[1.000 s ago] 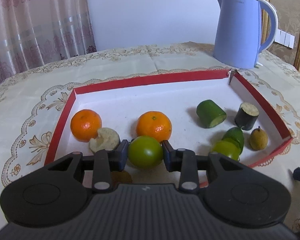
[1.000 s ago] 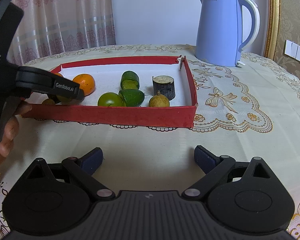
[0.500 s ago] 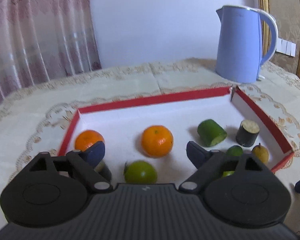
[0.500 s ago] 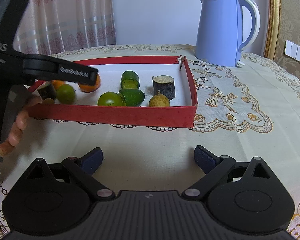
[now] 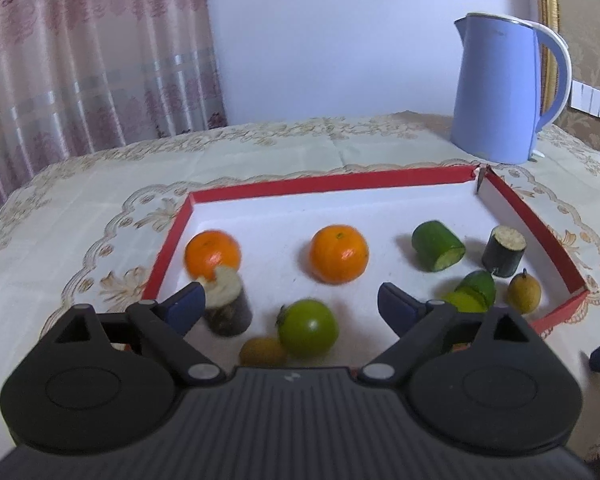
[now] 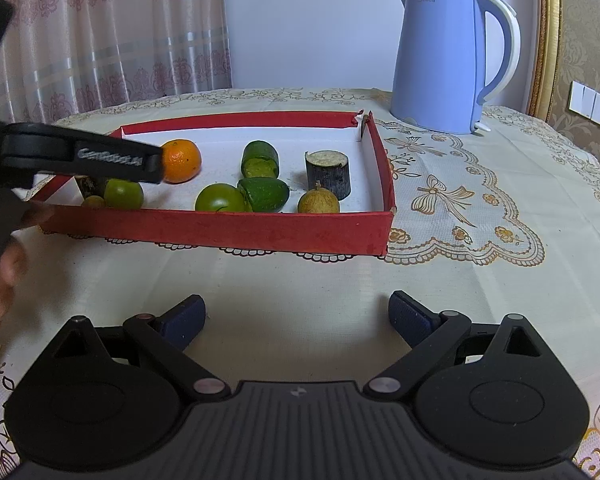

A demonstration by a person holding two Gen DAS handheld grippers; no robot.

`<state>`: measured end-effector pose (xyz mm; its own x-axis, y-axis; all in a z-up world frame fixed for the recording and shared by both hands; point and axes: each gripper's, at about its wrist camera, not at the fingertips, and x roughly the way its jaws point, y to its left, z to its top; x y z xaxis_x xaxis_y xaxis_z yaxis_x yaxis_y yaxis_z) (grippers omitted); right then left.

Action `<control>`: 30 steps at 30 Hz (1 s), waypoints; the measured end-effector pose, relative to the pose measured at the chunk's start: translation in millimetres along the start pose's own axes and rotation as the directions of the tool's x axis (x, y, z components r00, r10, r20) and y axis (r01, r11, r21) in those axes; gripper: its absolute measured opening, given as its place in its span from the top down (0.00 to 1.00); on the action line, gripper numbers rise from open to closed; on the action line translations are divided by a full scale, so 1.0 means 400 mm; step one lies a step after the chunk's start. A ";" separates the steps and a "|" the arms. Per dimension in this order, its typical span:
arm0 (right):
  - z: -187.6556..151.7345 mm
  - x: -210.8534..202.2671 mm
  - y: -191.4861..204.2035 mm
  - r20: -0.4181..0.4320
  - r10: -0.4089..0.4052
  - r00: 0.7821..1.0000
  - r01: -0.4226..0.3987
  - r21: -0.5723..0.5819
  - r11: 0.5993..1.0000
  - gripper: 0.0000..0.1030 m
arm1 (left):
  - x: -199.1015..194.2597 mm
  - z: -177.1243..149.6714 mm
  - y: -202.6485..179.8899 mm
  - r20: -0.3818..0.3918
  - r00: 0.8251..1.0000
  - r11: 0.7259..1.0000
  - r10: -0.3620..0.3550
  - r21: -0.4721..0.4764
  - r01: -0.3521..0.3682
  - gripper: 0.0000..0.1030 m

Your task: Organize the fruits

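Left gripper [image 5: 290,306] wide apart, empty, above near edge of red tray [image 5: 324,185]. Green round fruit [image 5: 307,328] on tray floor below the gap between the fingers, not touched. Small yellowish fruit [image 5: 262,352] just beside it; dark cut stub [image 5: 226,304] near left fingertip, slightly blurred, possibly touching the orange [image 5: 212,255] behind. Second orange [image 5: 339,254] mid-tray; green cut pieces and another stub toward right wall. Right gripper [image 6: 297,318] apart, empty, over bare tablecloth [image 6: 480,264], well short of tray. Blue kettle [image 6: 446,60] behind tray, curtain [image 6: 100,32] at back left.
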<state>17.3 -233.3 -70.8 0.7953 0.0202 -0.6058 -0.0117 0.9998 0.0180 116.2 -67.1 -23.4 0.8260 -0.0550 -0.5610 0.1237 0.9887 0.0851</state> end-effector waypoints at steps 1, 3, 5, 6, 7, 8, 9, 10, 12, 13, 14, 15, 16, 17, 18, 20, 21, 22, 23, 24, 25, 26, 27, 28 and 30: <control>0.000 -0.001 0.000 0.000 0.000 1.000 0.000 0.000 1.000 0.04 | -0.009 -0.005 0.005 -0.002 1.000 1.000 -0.001 -0.007 0.001 0.09; 0.000 0.000 0.000 0.000 0.000 1.000 0.000 -0.001 1.000 0.04 | -0.022 -0.012 0.014 -0.013 1.000 1.000 0.012 -0.020 -0.012 0.08; 0.000 0.000 -0.001 0.000 0.000 1.000 0.000 -0.001 1.000 0.04 | -0.039 -0.019 0.025 -0.011 1.000 0.999 0.018 -0.032 -0.018 0.07; 0.000 0.000 -0.001 0.000 0.000 1.000 0.000 -0.001 1.000 0.04 | -0.048 -0.024 0.030 -0.008 1.000 0.999 0.022 -0.037 -0.022 0.06; 0.000 0.000 -0.001 0.000 0.000 1.000 0.000 -0.001 1.000 0.04 | -0.058 -0.028 0.035 -0.008 1.000 0.999 0.030 -0.039 -0.031 0.06; 0.000 0.000 -0.001 0.000 0.000 1.000 0.000 -0.001 1.000 0.04 | -0.067 -0.032 0.042 -0.010 0.999 0.998 0.035 -0.042 -0.036 0.05; 0.000 0.000 -0.001 0.000 0.000 1.000 0.000 -0.001 1.000 0.04 | -0.081 -0.038 0.051 -0.010 0.999 0.998 0.036 -0.056 -0.036 0.05; 0.000 0.000 0.001 0.000 0.000 1.000 0.000 -0.001 1.000 0.04 | -0.093 -0.042 0.060 -0.007 0.999 0.997 0.037 -0.070 -0.037 0.02; 0.000 -0.001 -0.001 0.001 -0.003 1.000 0.003 -0.001 1.000 0.04 | -0.125 -0.055 0.074 0.003 0.999 0.996 0.045 -0.084 -0.045 0.00; 0.000 -0.001 0.002 0.001 -0.006 1.000 0.006 0.002 1.000 0.04 | -0.139 -0.060 0.080 0.012 0.999 0.995 0.050 -0.088 -0.049 0.00; -0.001 -0.004 -0.001 0.002 -0.010 1.000 0.010 0.013 1.000 0.04 | -0.156 -0.066 0.085 0.023 0.998 0.994 0.060 -0.089 -0.057 0.00; -0.002 -0.006 -0.001 0.002 -0.010 1.000 0.010 0.033 0.999 0.04 | -0.172 -0.071 0.090 0.033 0.997 0.994 0.067 -0.087 -0.064 0.00; -0.002 -0.010 -0.003 0.003 -0.008 1.000 0.008 0.057 0.998 0.04 | -0.183 -0.073 0.095 0.037 0.997 0.994 0.069 -0.089 -0.065 0.00; -0.001 -0.017 -0.006 0.001 -0.001 1.000 0.001 0.092 0.996 0.04 | -0.195 -0.076 0.100 0.038 0.997 0.993 0.068 -0.094 -0.064 0.00; 0.000 -0.023 -0.007 -0.001 0.011 1.000 -0.011 0.118 0.993 0.04 | -0.207 -0.077 0.103 0.040 0.997 0.993 0.068 -0.096 -0.064 0.00; 0.008 -0.028 -0.002 -0.012 0.030 0.999 -0.027 0.150 0.988 0.04 | -0.224 -0.079 0.108 0.043 0.997 0.993 0.067 -0.098 -0.063 0.00; 0.013 -0.030 0.003 -0.023 0.021 0.999 -0.017 0.157 0.987 0.04 | -0.233 -0.079 0.111 0.039 0.997 0.993 0.065 -0.101 -0.061 0.00; 0.016 -0.036 0.009 -0.022 0.010 1.000 -0.006 0.166 0.986 0.04 | -0.243 -0.081 0.113 0.038 0.997 0.993 0.060 -0.104 -0.056 0.00; 0.019 -0.044 0.013 -0.014 -0.008 1.000 0.010 0.172 0.985 0.04 | -0.251 -0.083 0.114 0.040 0.998 0.993 0.053 -0.106 -0.049 0.00; 0.021 -0.054 0.019 -0.007 -0.021 1.000 0.022 0.176 0.984 0.04 | -0.261 -0.085 0.115 0.041 0.998 0.993 0.048 -0.107 -0.043 0.00; 0.026 -0.060 0.024 -0.004 -0.033 0.999 0.033 0.181 0.983 0.04 | -0.268 -0.088 0.115 0.040 0.998 0.994 0.043 -0.104 -0.039 0.00; 0.030 -0.066 0.028 -0.006 -0.049 0.999 0.049 0.185 0.981 0.04 | -0.274 -0.091 0.113 0.037 0.999 0.994 0.040 -0.102 -0.036 0.00; 0.035 -0.069 0.035 -0.012 -0.069 0.998 0.070 0.183 0.981 0.04 | -0.279 -0.094 0.112 0.034 0.999 0.994 0.040 -0.105 -0.037 0.00; 0.037 -0.070 0.043 -0.015 -0.085 0.996 0.086 0.174 0.981 0.04 | -0.281 -0.095 0.108 0.035 0.999 0.994 0.041 -0.103 -0.037 0.00; 0.037 -0.071 0.059 -0.016 -0.118 0.993 0.120 0.158 0.980 0.04 | -0.284 -0.098 0.102 0.031 0.998 0.994 0.046 -0.096 -0.043 0.00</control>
<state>3.4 -210.5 -41.3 0.7811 -0.0983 -0.6166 0.1794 0.9812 0.0708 5.7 -15.1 11.5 0.8475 -0.0141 -0.5306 0.0349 0.9990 0.0292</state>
